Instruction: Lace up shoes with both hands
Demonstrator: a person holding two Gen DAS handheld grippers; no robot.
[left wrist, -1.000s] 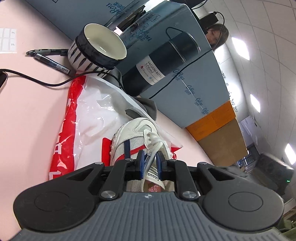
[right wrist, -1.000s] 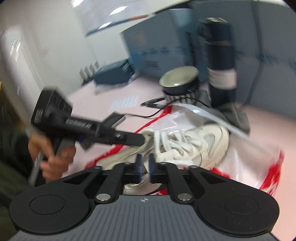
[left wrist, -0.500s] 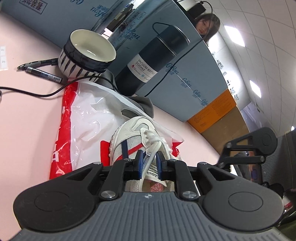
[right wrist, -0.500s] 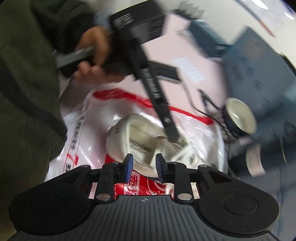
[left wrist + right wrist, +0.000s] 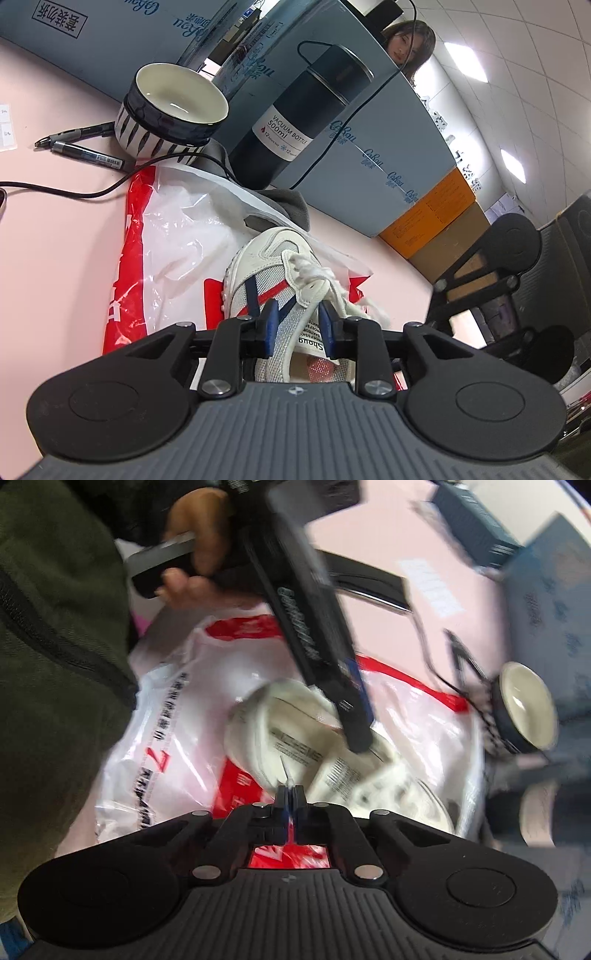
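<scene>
Two tools: left tool [image 5: 297, 325] opening around the shoe's [image 5: 273, 266] lace [image 5: 314, 291], right tool [image 5: 290, 794] pinched closed.

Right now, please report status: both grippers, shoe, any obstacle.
Left gripper opening, white lace between jaws. Right gripper shut on thin lace tip. White mesh sneaker on red-white plastic bag. Nothing blocking.

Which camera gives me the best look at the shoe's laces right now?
The left wrist view: the white laces sit sharp just beyond the left gripper, over the sneaker. The right wrist view is motion-blurred; there the sneaker shows from above and the laces smear.
</scene>
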